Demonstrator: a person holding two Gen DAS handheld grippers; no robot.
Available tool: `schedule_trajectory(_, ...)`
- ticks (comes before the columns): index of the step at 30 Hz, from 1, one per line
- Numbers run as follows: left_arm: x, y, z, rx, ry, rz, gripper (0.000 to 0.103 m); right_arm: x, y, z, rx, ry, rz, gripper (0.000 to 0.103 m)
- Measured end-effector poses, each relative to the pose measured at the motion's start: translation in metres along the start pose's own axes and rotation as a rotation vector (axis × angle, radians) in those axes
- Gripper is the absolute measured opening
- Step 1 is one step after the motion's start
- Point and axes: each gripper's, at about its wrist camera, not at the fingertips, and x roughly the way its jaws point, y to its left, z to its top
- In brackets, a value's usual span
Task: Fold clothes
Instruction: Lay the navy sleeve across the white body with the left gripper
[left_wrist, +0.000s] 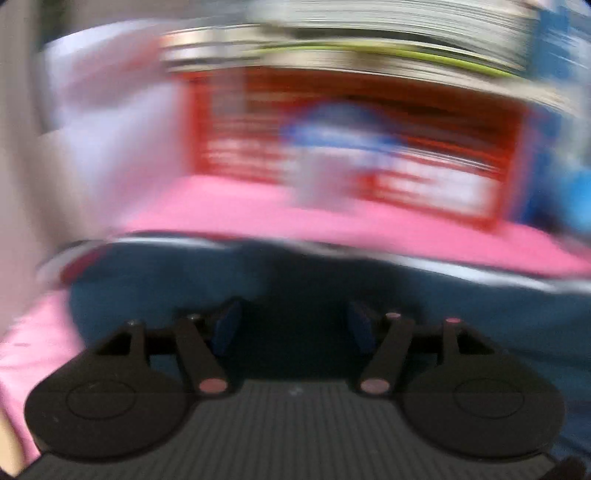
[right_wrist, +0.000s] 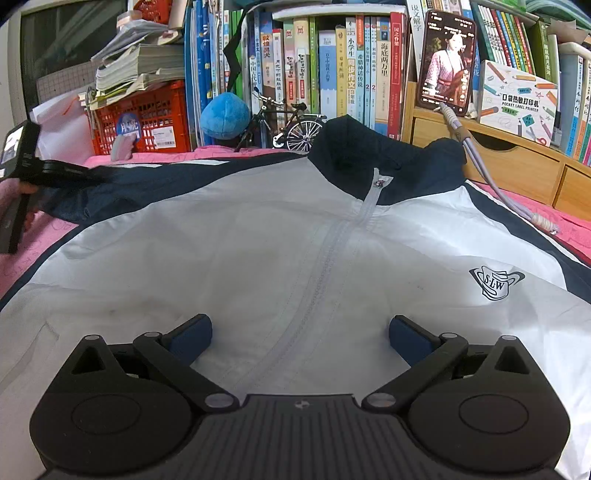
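While the white-and-navy zip jacket (right_wrist: 258, 240) lies front-up and spread on the pink bedspread (right_wrist: 576, 225), both the right gripper (right_wrist: 301, 334) and left gripper (left_wrist: 291, 325) gape empty, the left over its navy sleeve (right_wrist: 122, 192), which likely needs pinching to fold inward.

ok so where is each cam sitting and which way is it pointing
Left wrist: on the left gripper, low over the navy sleeve, facing the red crate; heavily blurred; its own open fingers show.
Right wrist: on the right gripper, above the jacket front, facing the bookshelf; open fingers show, and the left gripper at the left edge.
Shared: jacket, pink cover, crate.
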Motion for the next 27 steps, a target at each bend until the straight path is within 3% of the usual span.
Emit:
schedule_trajectory(3,0.007,0.026,0.009,-0.058,0.008,0.221,0.064,0.0,0.0,0.0,0.0,0.0,0.0,0.103)
schedule_trajectory(5,-0.002,0.029,0.007,-0.099,0.001,0.234,0.049,0.0,0.0,0.0,0.0,0.0,0.0,0.103)
schedule_trajectory(7,-0.025,0.029,0.0,-0.165,-0.053,0.058,0.047,0.0,0.0,0.0,0.0,0.0,0.0,0.103)
schedule_trajectory(10,-0.064,0.0,-0.005,-0.153,-0.102,-0.15,0.046,0.0,0.0,0.0,0.0,0.0,0.0,0.103)
schedule_trajectory(12,-0.097,-0.038,-0.01,-0.061,-0.116,-0.3,0.048,0.0,0.0,0.0,0.0,0.0,0.0,0.103)
schedule_trajectory(18,-0.185,-0.145,-0.062,0.141,0.015,-0.675,0.053,-0.006,-0.008,0.0,0.029,-0.014,0.014,0.103)
schedule_trajectory(20,-0.196,-0.171,-0.084,0.196,0.071,-0.717,0.054,-0.012,-0.018,0.001,0.064,-0.03,0.03,0.103)
schedule_trajectory(23,-0.192,-0.196,-0.111,0.261,0.113,-0.671,0.053,-0.022,-0.032,0.003,0.117,-0.053,0.055,0.103)
schedule_trajectory(27,-0.188,-0.201,-0.131,0.328,0.036,-0.583,0.055,-0.037,-0.058,0.005,0.199,-0.091,0.071,0.102)
